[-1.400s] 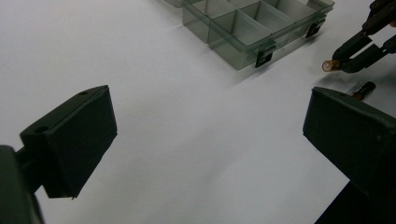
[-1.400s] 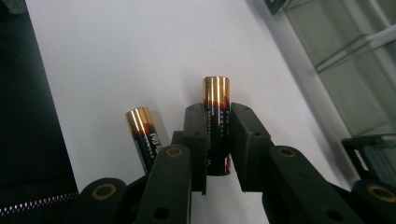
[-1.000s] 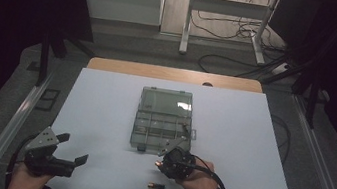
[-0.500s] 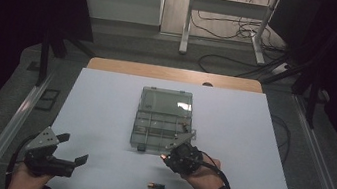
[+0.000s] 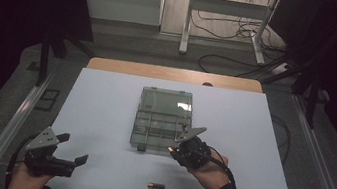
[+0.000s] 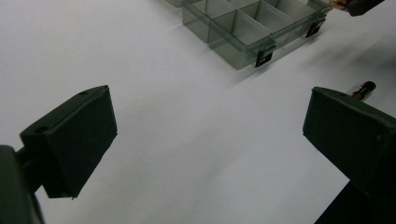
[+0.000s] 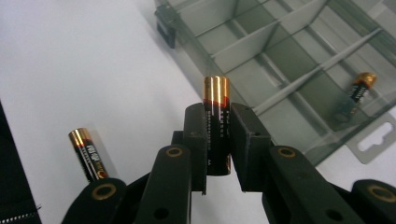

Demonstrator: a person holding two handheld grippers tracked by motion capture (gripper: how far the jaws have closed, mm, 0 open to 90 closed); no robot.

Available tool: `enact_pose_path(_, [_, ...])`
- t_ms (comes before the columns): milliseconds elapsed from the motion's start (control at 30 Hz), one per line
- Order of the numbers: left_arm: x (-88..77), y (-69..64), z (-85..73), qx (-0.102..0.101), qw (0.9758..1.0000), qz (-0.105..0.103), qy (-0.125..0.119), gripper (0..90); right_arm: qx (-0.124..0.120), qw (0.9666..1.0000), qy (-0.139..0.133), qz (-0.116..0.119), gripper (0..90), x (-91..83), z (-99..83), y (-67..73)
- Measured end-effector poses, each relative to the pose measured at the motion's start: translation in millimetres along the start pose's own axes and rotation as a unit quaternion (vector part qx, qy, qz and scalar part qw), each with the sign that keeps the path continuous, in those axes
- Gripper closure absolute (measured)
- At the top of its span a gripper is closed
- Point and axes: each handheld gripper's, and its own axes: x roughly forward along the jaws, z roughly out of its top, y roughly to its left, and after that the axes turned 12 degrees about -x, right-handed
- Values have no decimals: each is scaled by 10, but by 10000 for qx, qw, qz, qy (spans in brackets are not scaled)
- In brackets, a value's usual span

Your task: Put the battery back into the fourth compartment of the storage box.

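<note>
A clear compartment box [image 5: 161, 124] lies with its lid open at the table's centre. My right gripper [image 5: 173, 150] hovers at the box's near right corner. Its jaws are shut on a black and gold battery [image 7: 216, 126] that stands up between the pads. A second battery [image 7: 355, 95] lies in a compartment of the box [image 7: 280, 51]. A third battery [image 5: 156, 186] lies loose on the white table near the front edge and is also in the right gripper view [image 7: 88, 154]. My left gripper [image 5: 72, 148] rests open at the front left, nothing between its jaws [image 6: 210, 116].
The white table [image 5: 104, 105] has bare room left and right of the box. In the left gripper view the box's latched near wall [image 6: 243, 46] is ahead, with the loose battery [image 6: 363, 88] to the right. Cables and a stand's legs [image 5: 227, 27] lie on the floor beyond.
My right gripper has risen a little and moved away from the front edge toward the box's near right corner, still holding its battery. The left gripper has stayed where it was.
</note>
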Motion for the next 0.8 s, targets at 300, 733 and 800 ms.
enact_pose_path(300, [-1, 4, 1, -16, 10000, -2, -2, 32, 119, 9998, -70, -116, 763, -43, -36, -95])
enact_pose_path(733, [-4, 12, 0, -56, 10000, -12, -18, 17, 358, 9988, -192, -262, 763, -84, -71, -204])
enact_pose_path(800, [-4, 12, 0, -57, 10000, -12, -19, 13, 410, 9986, -209, -274, 763, -88, -74, -215])
